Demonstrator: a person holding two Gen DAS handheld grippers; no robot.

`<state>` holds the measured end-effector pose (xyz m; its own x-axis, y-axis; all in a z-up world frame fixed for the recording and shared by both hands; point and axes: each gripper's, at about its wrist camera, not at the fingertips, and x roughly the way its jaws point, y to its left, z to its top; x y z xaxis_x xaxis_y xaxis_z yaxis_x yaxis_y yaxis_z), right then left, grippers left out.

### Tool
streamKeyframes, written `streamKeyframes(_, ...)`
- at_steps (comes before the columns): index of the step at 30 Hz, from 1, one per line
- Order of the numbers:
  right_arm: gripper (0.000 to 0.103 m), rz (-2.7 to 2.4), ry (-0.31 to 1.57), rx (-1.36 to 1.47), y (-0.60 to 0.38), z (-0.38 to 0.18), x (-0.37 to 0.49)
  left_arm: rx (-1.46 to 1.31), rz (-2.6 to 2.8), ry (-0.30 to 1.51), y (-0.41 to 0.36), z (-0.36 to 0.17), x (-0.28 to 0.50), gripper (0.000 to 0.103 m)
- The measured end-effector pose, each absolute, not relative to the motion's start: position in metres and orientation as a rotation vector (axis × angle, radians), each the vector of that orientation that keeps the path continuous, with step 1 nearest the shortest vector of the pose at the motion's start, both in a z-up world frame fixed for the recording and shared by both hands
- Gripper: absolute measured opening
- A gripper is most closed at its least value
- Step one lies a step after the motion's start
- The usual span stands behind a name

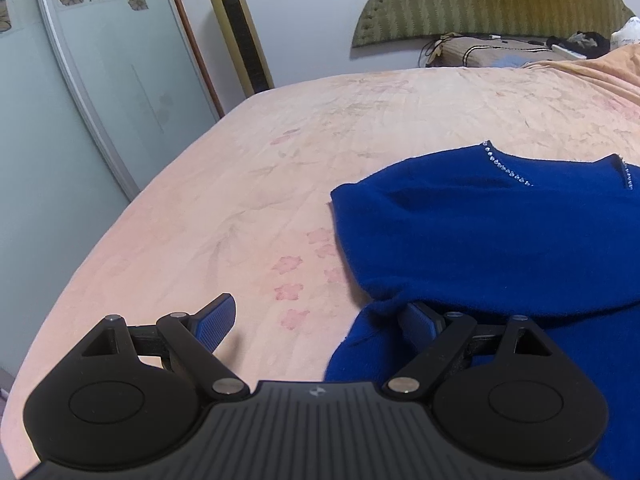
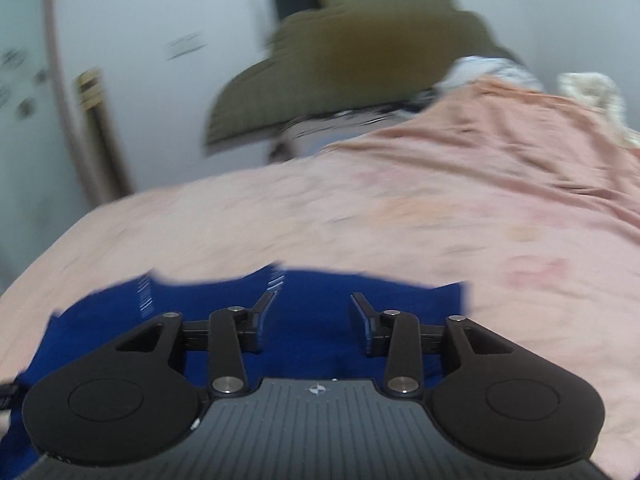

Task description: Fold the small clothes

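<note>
A blue sweater [image 1: 492, 236] lies on a pink flowered bedsheet [image 1: 248, 184], filling the lower right of the left wrist view, its neckline trimmed with small clear beads [image 1: 508, 170]. The left gripper [image 1: 320, 316] sits at the bottom of that frame with its fingers spread wide and released; the left finger [image 1: 218, 316] rests over bare sheet, while the right one touches the sweater's folded edge. Behind the bed, a gold tower fan [image 1: 240, 28] stands at upper centre beside a sliding wardrobe door [image 1: 92, 68], and a green headboard [image 1: 492, 0] is at upper right.

The right wrist view is blurred. The right gripper [image 2: 312, 316] hangs over the sweater [image 2: 312, 292] in the lower centre, fingers apart and holding nothing.
</note>
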<state>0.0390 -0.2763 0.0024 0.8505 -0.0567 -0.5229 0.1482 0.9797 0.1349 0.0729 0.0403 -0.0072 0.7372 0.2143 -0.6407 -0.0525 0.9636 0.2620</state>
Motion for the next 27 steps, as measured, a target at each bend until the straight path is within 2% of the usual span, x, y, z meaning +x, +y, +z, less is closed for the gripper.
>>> streamKeyframes(7,0.052,-0.049,0.699,0.105,-0.246,-0.027,0.055,0.229,0.198,0.727,0.040,-0.008,0.067,0.089)
streamKeyframes(13,0.057,-0.049,0.680,0.107,-0.245,-0.024,0.042,0.244,0.195,0.719,0.037,-0.006,0.060,0.089)
streamKeyframes(27,0.061,-0.033,0.649,0.119,-0.246,-0.012,0.000,0.257,0.162,0.696,0.030,0.005,0.036,0.089)
